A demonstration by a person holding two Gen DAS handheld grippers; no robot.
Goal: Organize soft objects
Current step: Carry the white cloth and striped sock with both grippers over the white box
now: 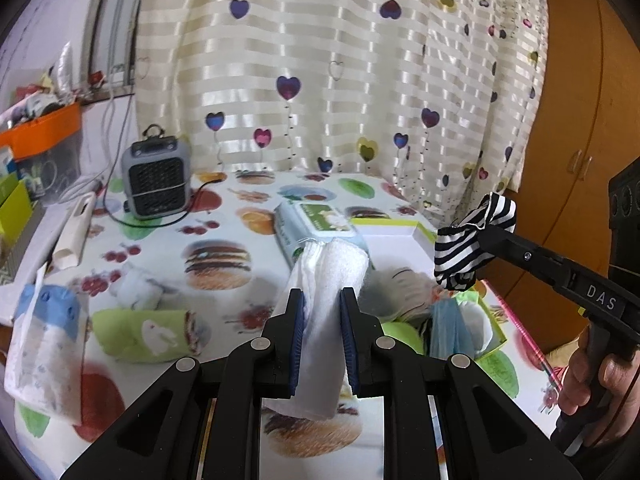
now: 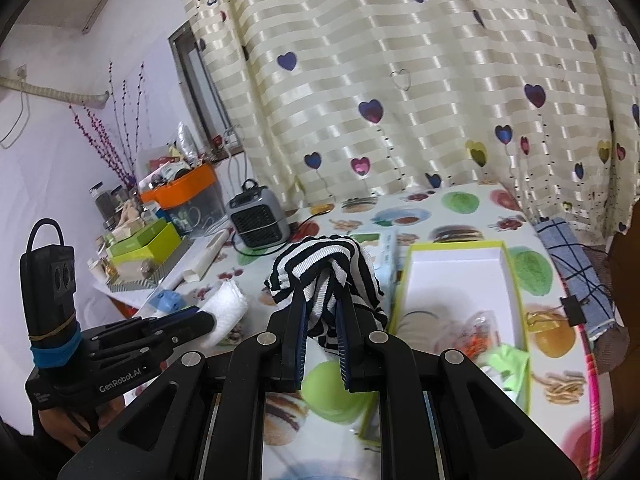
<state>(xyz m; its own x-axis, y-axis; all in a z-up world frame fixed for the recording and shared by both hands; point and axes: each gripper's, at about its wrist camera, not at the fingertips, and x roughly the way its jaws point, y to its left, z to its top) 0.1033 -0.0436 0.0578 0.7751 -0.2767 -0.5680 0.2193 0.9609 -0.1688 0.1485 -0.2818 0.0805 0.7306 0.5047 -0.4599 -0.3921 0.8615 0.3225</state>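
Left gripper: black two-finger tool with blue pads, clamped on a white fluffy rolled cloth, held clear above the table.

Right gripper: same make, jaws pinched together on a black-and-white striped fabric piece, lifted above the table, near the box.

Table: covered in a white food-print plastic cloth.

Green-rimmed shallow cardboard box, white inside, on the table's right part; soft items bunched at its near end.

Green rolled towel with rabbit print and blue-white patterned soft pack, lying on the table's left part.

Grey portable heater, at the far edge before the heart-print striped curtain.
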